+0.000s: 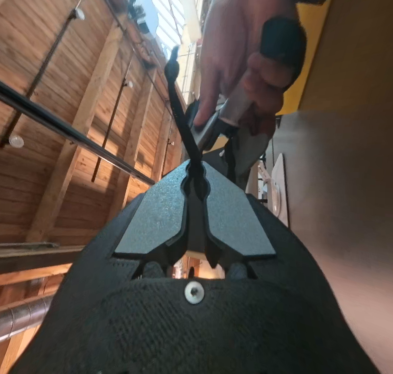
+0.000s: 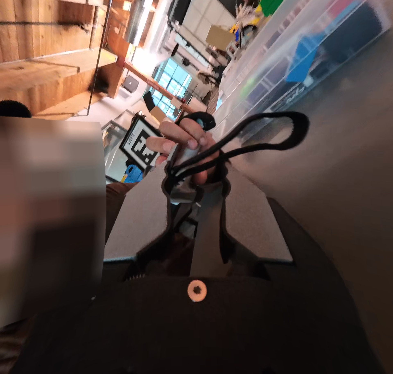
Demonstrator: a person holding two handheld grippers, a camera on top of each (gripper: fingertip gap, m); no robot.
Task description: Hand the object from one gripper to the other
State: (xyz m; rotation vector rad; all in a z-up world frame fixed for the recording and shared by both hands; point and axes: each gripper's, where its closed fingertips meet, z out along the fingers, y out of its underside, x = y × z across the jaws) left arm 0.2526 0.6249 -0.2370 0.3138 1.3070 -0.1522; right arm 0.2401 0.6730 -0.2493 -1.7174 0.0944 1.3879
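Black strap (image 1: pixel 180 117) is sitting clamped in our left gripper (image 1: pixel 196 172), rising toward eleven o'clock; our right gripper (image 2: pixel 196 177) is gaping apart, strap loop (image 2: pixel 276 129) reaching toward two o'clock.

Left wrist view: looks up along its fingers (image 1: pixel 165 212) — wooden ceiling (image 1: pixel 53 108) behind.
Right wrist view: tilted sideways, close.
Shared: black strap (image 1: pixel 180 117).

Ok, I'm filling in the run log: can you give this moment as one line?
phase: handover | left gripper: shut on black strap | right gripper: open, strap loop at its fingertips | holder: left only
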